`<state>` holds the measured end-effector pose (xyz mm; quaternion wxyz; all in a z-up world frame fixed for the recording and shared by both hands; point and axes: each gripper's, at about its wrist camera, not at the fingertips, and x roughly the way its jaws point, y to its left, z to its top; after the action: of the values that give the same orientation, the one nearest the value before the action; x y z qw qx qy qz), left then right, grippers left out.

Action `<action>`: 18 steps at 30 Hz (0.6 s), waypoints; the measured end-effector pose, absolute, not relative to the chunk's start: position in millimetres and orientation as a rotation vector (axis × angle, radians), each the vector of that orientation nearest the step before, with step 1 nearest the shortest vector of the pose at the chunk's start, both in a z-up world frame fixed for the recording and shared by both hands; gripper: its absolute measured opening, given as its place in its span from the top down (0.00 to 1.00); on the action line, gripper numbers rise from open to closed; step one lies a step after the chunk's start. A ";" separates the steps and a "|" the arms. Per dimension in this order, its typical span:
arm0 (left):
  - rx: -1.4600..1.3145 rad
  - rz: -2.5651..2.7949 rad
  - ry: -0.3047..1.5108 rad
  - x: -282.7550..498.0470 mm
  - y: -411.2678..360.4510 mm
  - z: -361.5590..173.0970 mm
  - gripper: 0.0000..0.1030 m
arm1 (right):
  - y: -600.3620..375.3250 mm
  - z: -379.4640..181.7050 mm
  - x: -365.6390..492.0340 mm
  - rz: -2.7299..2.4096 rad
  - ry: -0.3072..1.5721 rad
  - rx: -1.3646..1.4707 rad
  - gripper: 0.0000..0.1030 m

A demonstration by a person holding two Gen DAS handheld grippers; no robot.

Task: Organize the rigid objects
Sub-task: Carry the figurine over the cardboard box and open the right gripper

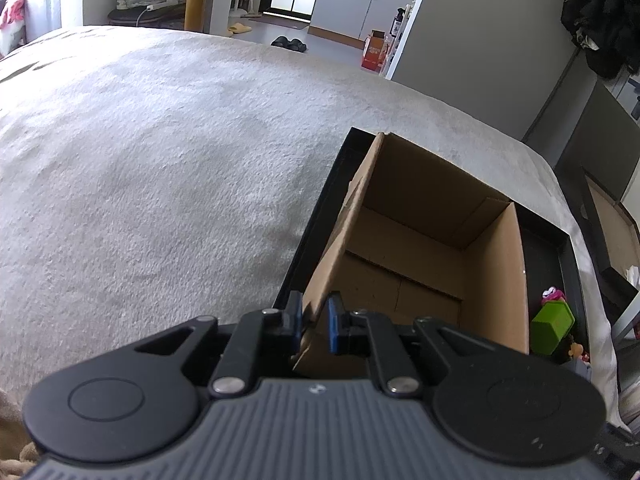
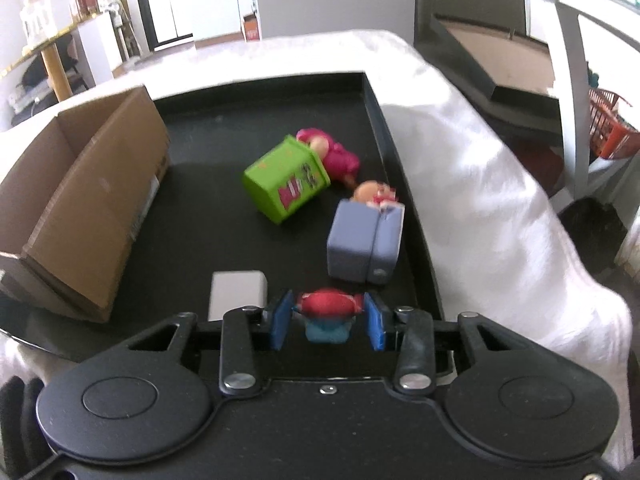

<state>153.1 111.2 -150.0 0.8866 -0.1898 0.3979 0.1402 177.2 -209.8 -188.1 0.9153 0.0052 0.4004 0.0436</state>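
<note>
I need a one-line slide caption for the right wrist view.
Right gripper closes around a red-and-blue toy figure on the black tray, beside the cardboard box.

cardboard box (image 2: 80, 208): 1 | black tray (image 2: 280, 92): 1 | toy cubes (image 2: 286, 178): 2 | figurines (image 2: 328, 312): 3 | white block (image 2: 239, 292): 1

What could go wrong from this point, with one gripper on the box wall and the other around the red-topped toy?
1. The left gripper pinches only the thin wall of the cardboard box; the wall could bend or the box tip.
2. The right gripper straddles the red-topped toy near its rounded top; it could slip out.
3. The green block and grey-blue block lie close ahead and could be knocked.
</note>
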 end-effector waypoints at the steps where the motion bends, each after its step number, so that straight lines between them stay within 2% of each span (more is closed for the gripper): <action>1: -0.394 0.290 0.826 153.0 110.9 -149.9 0.89 | -209.9 -185.0 175.5 0.091 0.813 0.011 0.63; 18: -0.405 0.277 0.831 150.5 107.9 -147.8 0.89 | -179.6 -107.7 169.4 0.179 0.644 0.033 0.63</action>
<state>150.5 107.9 -147.8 0.8859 -0.1948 0.3994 0.1330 169.4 -179.6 -107.7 0.9446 0.0161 0.3158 0.0878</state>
